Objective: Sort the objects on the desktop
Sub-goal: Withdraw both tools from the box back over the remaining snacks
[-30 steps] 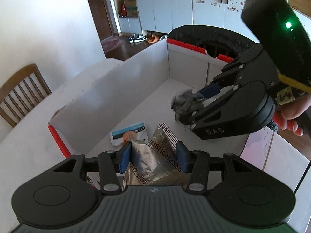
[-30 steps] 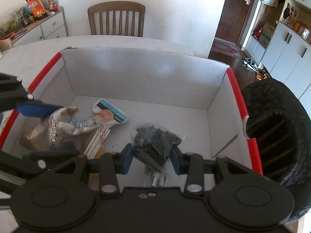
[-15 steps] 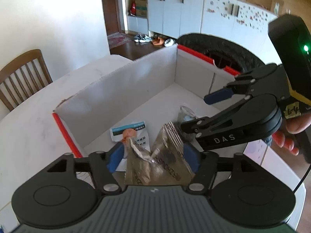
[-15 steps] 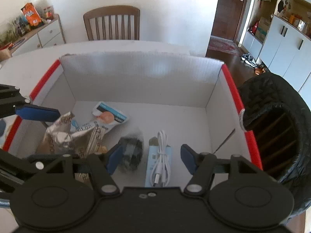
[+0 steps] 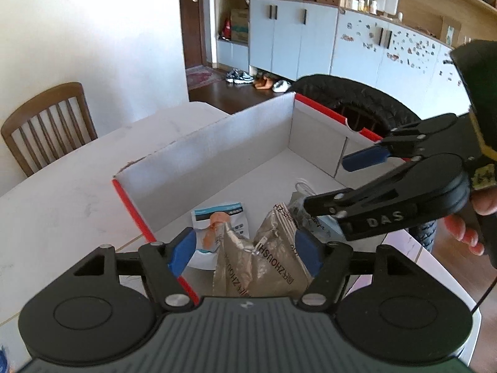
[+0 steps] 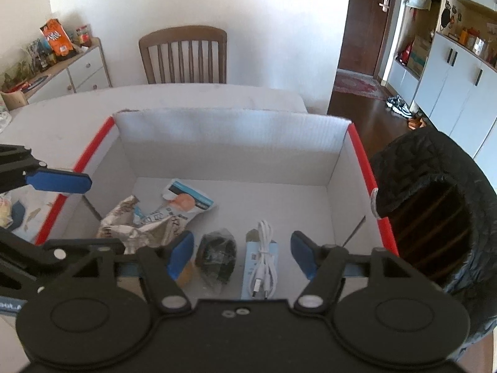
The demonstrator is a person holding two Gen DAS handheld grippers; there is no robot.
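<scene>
Inside one box [image 6: 230, 130] lie two packets, one cable [image 6: 264, 261].

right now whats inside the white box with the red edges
Inside the box: a crumpled foil snack bag, a white-and-blue packet, a dark bagged item and a white usb cable on a blue card. The claws cover the near floor.

Crumpled foil packet [image 6: 133, 227], dark bagged item [image 6: 217, 256], white cable [image 6: 264, 261] lying in box [image 6: 230, 143].
</scene>
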